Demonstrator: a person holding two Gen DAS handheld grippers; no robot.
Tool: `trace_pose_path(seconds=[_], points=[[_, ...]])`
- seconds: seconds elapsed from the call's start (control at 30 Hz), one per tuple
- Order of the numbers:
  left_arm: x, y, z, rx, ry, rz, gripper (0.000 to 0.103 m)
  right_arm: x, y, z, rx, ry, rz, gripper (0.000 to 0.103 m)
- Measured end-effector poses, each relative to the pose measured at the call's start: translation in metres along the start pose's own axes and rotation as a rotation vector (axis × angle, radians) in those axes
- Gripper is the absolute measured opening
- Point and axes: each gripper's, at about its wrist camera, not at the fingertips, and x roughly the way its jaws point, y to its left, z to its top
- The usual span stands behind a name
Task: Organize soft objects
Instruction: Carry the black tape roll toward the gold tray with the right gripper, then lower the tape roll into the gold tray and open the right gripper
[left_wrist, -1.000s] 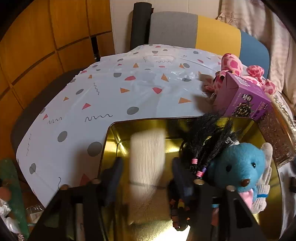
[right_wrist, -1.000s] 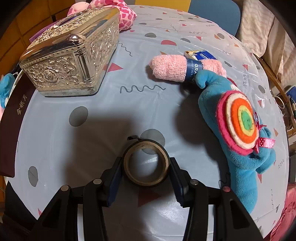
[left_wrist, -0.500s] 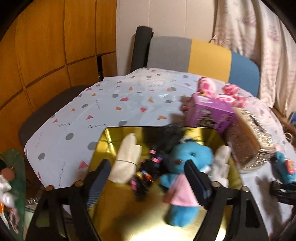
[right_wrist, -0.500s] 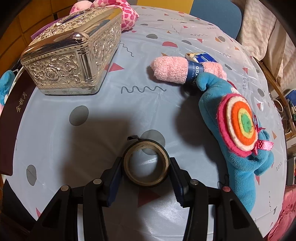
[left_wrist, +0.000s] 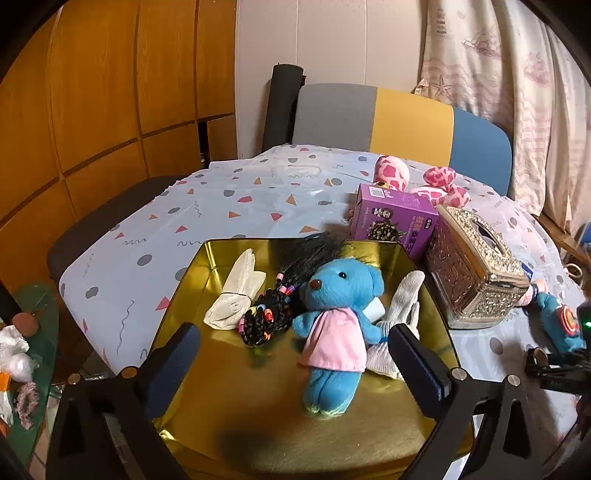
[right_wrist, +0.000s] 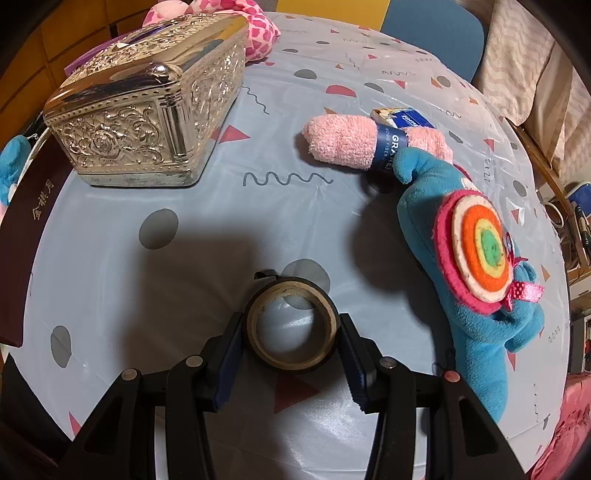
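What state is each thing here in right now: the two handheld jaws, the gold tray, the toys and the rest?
Left gripper: jaws opening, nothing between them.
Right gripper: shut on tape roll.
Gold tray: holds toys.
Blue bear: lying in tray.
Black braided hair: in tray, beside bear.
Silver box: on table, lid closed.
Pink towel: rolled, banded, on table.
Blue plush: lying on table.

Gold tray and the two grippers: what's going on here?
A person is sorting soft things into the gold tray with two handheld grippers. The tray holds a blue teddy, a black braided hairpiece, a cream cloth and a white glove. The left gripper hangs over the tray, jaws opening, nothing between them. The right gripper is shut on a roll of tape above the table; a pink towel roll and blue plush lie outside the tray.
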Motion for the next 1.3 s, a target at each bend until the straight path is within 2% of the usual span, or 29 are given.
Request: trace_pose_path(seconds=[0.2,0.33,0.53,1.0,1.3], points=[[-0.001,0.006,-0.007,-0.001,0.013,0.017,0.102,-0.003,0.001,-0.001,0.0,0.0,-0.001,0.049],[-0.002,0.014,-0.009,-0.008,0.019,0.029,0.102,-0.006,-0.004,0.002,0.029,0.004,0.027,0.049],[-0.006,0.028,-0.011,-0.029,0.018,0.044,0.102,-0.041,0.01,0.009,0.064,-0.115,0.132,0.049],[-0.007,0.052,-0.016,-0.069,0.024,0.07,0.102,-0.125,0.153,0.041,-0.193,-0.364,0.391,0.049],[-0.009,0.066,-0.021,-0.079,0.032,0.089,0.102,-0.143,0.216,0.065,-0.274,-0.454,0.516,0.049]])
